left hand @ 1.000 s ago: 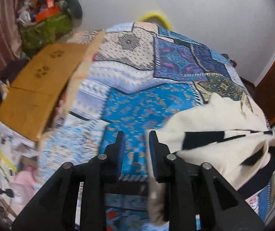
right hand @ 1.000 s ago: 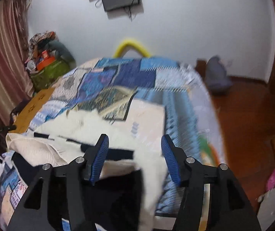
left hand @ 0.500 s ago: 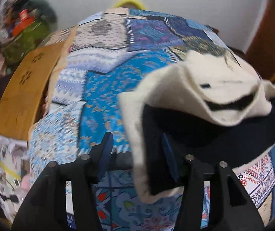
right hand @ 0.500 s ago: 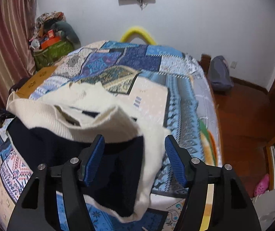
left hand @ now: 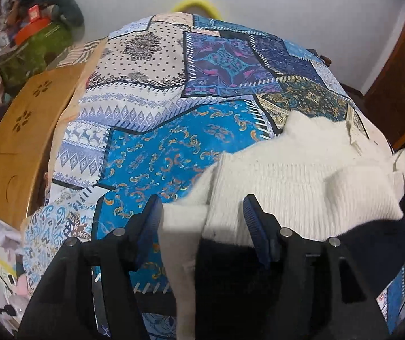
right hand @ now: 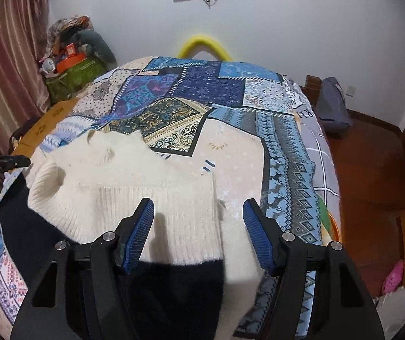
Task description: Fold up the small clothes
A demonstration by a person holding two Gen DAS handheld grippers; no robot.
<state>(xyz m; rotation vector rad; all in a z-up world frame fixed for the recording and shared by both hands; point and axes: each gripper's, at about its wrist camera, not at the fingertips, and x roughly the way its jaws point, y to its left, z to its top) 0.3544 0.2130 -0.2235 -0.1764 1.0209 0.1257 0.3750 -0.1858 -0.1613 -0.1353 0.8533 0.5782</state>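
A cream knitted sweater [left hand: 301, 181] with a dark navy part [left hand: 230, 277] lies bunched on the patchwork bedspread [left hand: 174, 147]. My left gripper [left hand: 202, 221] is open just above its left edge, with cream fabric between the spread fingers but not pinched. In the right wrist view the sweater [right hand: 134, 187] lies folded over itself, the navy part [right hand: 174, 291] nearest me. My right gripper [right hand: 199, 226] is open over its ribbed hem, holding nothing.
A wooden board [left hand: 24, 130] leans at the bed's left side. A green bag with clutter [right hand: 72, 73] stands by the curtain. A yellow arch [right hand: 202, 44] rises behind the bed. Wooden floor and a grey bag [right hand: 332, 107] lie to the right.
My left gripper was shut on the sweater's edge a second ago and has opened, letting it drop. The sweater's top part has folded forward over the navy part. My right gripper stayed open.
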